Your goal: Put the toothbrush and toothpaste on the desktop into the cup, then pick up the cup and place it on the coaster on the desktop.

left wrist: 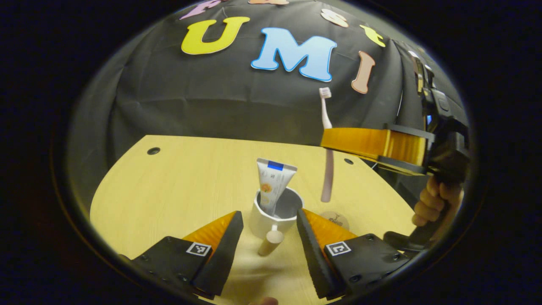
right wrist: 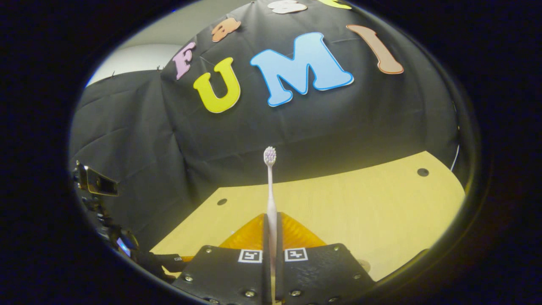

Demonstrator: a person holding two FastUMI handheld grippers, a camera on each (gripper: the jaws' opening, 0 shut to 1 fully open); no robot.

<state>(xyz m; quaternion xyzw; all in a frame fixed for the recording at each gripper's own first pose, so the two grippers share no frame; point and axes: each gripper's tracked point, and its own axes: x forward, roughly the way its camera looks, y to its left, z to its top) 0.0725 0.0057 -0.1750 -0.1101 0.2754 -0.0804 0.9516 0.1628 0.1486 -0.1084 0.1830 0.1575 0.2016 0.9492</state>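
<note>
In the left gripper view, the left tool (left wrist: 269, 231) stands wide open around the white ceramic cup (left wrist: 277, 214) on the pale wooden bench (left wrist: 178, 186); the white toothpaste tube (left wrist: 273, 182) already stands in it. The right tool (left wrist: 338, 144) holds the pale pink toothbrush (left wrist: 327, 169) upright, above and just right of the cup, so it likely must shift left, then lower. A round coaster (left wrist: 336, 219) lies right of the cup. The tube's print is unreadable.

In the right gripper view, the right tool (right wrist: 271, 237) is clamped on the toothbrush (right wrist: 270, 190), bristles up.

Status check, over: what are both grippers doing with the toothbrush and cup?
Left gripper open, fingers flanking the cup; toothpaste already inside. Right gripper shut on toothbrush, held upright above the desktop. Coaster beside the cup, bare.
</note>
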